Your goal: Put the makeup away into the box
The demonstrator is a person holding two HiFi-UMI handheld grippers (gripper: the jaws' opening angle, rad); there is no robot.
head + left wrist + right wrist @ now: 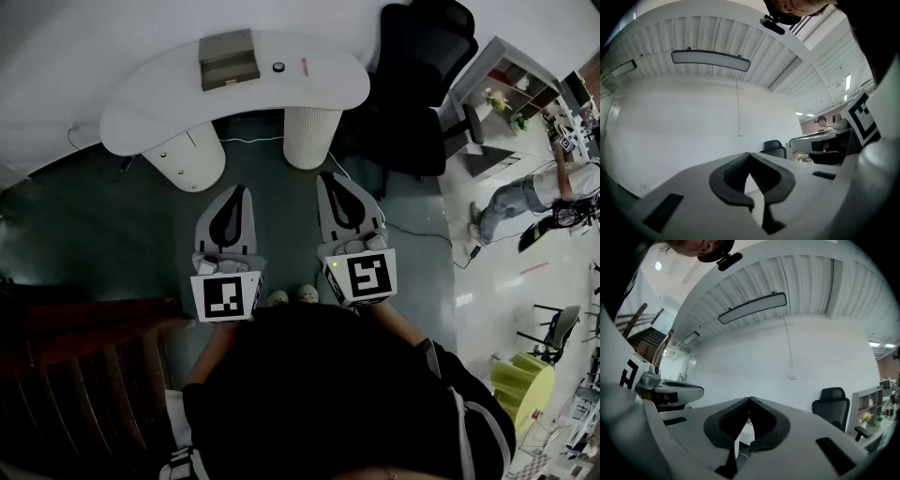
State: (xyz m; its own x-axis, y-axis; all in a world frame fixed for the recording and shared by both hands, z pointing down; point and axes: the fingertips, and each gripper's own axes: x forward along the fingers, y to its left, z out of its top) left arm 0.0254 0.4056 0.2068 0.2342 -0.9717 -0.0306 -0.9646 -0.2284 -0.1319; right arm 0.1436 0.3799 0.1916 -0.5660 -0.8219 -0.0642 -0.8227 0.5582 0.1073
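Note:
A grey box (228,59) lies closed on the white curved table (150,103) at the far side of the head view. To its right on the tabletop are a small black round item (278,67) and a thin red stick (304,66). My left gripper (241,190) and right gripper (330,178) are held side by side, level, over the dark floor short of the table. Both are shut with nothing between the jaws. The left gripper view shows the left gripper (749,153) with its tips touching in front of a white wall. The right gripper (749,399) looks the same in its own view.
Two white cylindrical legs (309,136) carry the table. A black office chair (422,75) stands at its right end, with a white shelf (525,84) and a person (534,192) beyond. Wooden stairs (75,375) are at lower left. A cable (422,234) runs over the floor.

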